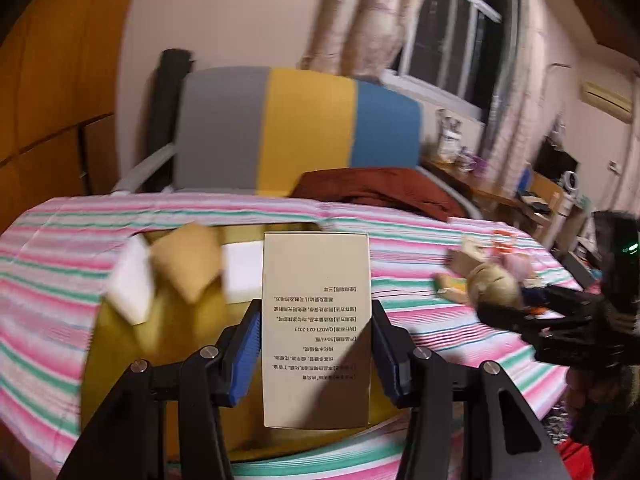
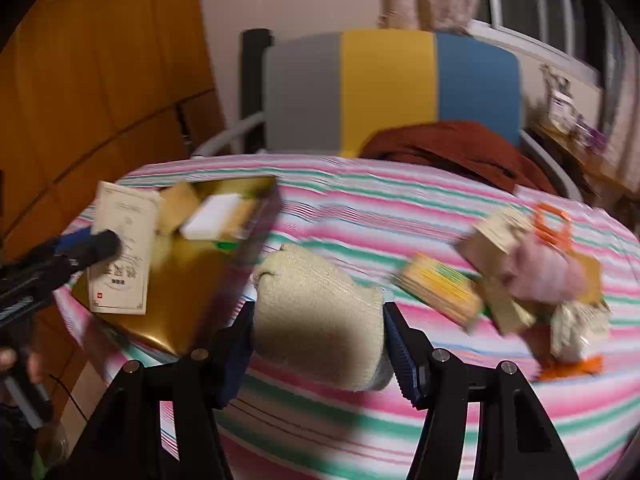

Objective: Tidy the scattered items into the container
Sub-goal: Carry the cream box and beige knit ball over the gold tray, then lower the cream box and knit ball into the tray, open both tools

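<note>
Jaws, left gripper (image 1: 316, 344): blue pads clamped against the two long edges of a tall cream carton (image 1: 316, 320), printed side toward its own camera, held over the gold container (image 1: 120, 344).

Jaws, right gripper (image 2: 320, 344): pressed on either side of a rolled beige knit cloth (image 2: 316, 316), carried above the striped bedspread (image 2: 400, 208).

Gold container: a shallow open box at the near left corner of the bed. Contents seen from both wrists: a white block (image 2: 212, 216) and a tan packet (image 1: 188, 260).

Left wrist view only: the fine print on the carton's back; the right gripper coming in from the right edge with the knit cloth seen end-on as a pale round shape; a desk (image 1: 500, 188) with clutter under the window (image 1: 452, 40).

Right wrist view only: the carton's front face with its framed label and small red mark, and the left gripper's finger across it; a person's fingers (image 2: 16, 364) at the lower left edge.

Scattered items still on the bedspread, right side: a yellow-green flat box (image 2: 440, 288), a pinkish bundle (image 2: 548, 268), an orange-handled piece (image 2: 552, 224), several tan cartons; all blurred.

Behind the bed: a grey, yellow and blue headboard (image 2: 392, 84) and a dark red blanket (image 2: 452, 144).
</note>
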Demonstrator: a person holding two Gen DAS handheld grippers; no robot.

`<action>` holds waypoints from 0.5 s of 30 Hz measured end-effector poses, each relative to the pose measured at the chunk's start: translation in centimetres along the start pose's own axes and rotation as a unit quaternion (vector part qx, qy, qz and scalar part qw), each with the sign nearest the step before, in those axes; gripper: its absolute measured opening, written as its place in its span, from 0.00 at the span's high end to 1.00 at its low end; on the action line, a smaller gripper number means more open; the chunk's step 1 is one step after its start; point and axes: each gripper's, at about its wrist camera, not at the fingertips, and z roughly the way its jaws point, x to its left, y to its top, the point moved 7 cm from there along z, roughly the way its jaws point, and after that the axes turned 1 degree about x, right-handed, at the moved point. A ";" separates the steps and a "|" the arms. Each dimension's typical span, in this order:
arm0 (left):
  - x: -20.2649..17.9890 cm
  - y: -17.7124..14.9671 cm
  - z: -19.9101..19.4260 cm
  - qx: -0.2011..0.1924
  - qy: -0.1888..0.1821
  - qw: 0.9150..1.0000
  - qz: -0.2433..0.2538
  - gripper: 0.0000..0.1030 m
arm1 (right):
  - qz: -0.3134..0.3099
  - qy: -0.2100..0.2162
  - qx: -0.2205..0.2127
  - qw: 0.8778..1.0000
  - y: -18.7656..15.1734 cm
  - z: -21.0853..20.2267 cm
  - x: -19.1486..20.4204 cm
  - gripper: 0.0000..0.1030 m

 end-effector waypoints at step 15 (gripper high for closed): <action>8.4 -1.8 3.3 0.051 0.024 0.996 -0.073 0.51 | -0.072 0.058 0.035 0.995 2.9 8.0 10.3 0.40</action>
